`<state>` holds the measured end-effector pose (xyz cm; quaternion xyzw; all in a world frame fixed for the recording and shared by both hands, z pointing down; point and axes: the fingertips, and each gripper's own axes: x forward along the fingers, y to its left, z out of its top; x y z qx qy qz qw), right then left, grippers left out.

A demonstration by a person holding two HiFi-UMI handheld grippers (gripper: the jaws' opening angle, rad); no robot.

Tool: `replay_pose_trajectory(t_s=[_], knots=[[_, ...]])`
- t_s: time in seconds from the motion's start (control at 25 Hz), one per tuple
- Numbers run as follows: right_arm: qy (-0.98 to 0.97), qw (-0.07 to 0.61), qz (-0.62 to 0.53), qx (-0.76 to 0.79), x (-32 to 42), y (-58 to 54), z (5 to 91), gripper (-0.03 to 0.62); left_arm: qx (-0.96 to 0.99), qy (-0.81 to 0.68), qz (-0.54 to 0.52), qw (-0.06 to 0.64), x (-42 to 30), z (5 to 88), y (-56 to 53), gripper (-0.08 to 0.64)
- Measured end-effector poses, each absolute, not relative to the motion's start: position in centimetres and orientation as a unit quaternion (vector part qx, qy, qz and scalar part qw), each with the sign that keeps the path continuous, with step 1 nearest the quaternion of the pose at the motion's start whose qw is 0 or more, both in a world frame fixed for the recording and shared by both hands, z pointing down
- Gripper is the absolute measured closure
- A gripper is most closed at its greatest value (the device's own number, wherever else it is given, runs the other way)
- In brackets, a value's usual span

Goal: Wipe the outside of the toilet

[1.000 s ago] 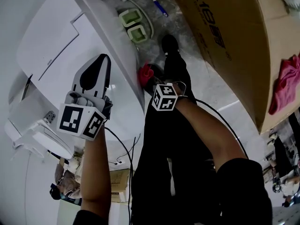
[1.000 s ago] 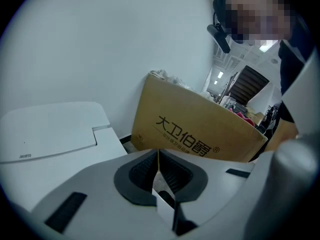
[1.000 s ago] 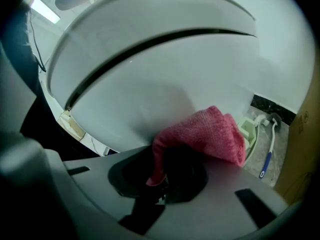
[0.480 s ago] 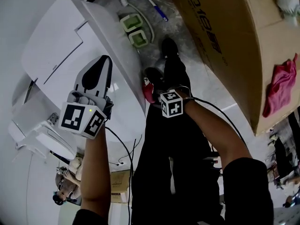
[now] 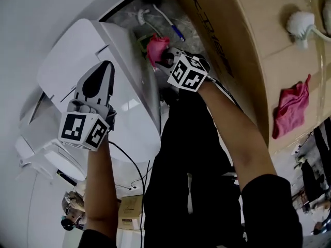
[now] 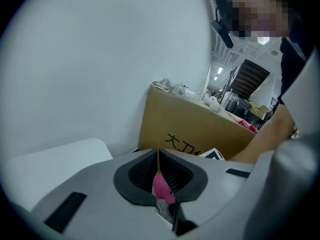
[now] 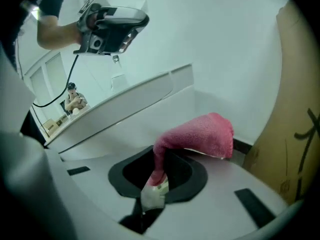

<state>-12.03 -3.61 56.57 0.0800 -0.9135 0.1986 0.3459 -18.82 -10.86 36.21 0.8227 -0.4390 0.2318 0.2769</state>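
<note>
The white toilet (image 5: 77, 71) fills the left of the head view, its lid down. My right gripper (image 5: 165, 61) is shut on a pink cloth (image 5: 156, 48) and holds it against the toilet's right side, near the back. In the right gripper view the pink cloth (image 7: 200, 134) bulges out of the jaws of the right gripper (image 7: 161, 159) in front of the toilet's wall (image 7: 135, 109). My left gripper (image 5: 103, 66) hovers over the lid with its jaws together and nothing in them. In its own view the left gripper (image 6: 158, 159) shows only a pink sliver through the slit.
A big cardboard box (image 5: 243, 45) stands close on the right, with a second pink cloth (image 5: 289, 107) and a white brush head (image 5: 300, 22) on top. A toilet brush (image 5: 142, 15) lies on the floor behind the toilet. The person's black trousers (image 5: 191, 154) fill the gap between.
My right gripper has carried the pink cloth from low on the toilet's side up and towards its back. The left gripper has stayed over the lid.
</note>
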Motion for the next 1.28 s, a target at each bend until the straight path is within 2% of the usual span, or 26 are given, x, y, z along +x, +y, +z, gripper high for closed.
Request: replay_pose_trajectory(t_s=[0.2,0.44,0.64,1.0,1.28], knots=[[-0.927,0.327,0.165,0.083,-16.8,-10.7,55.8,0.518,0.819,-0.449,0.246,0.259,-19.8,36.2,-14.7,0.541],[-0.909,0.395,0.104,0.086,-20.4,-15.4,61.5,0.518,0.819,-0.436,0.266,0.263,-19.8,38.3,-17.5,0.54],[-0.902,0.423,0.074,0.047,-22.6,-16.9,66.3,0.518,0.813,-0.437,0.288,0.256,-20.5,40.6,-18.6,0.54],[-0.911,0.403,0.079,0.026,-26.2,-17.8,69.0,0.518,0.811,-0.439,0.29,0.257,-21.6,41.6,-19.6,0.54],[-0.922,0.373,0.103,-0.003,-25.8,-16.0,68.5,0.518,0.818,-0.434,0.266,0.269,-21.4,42.3,-19.4,0.541]])
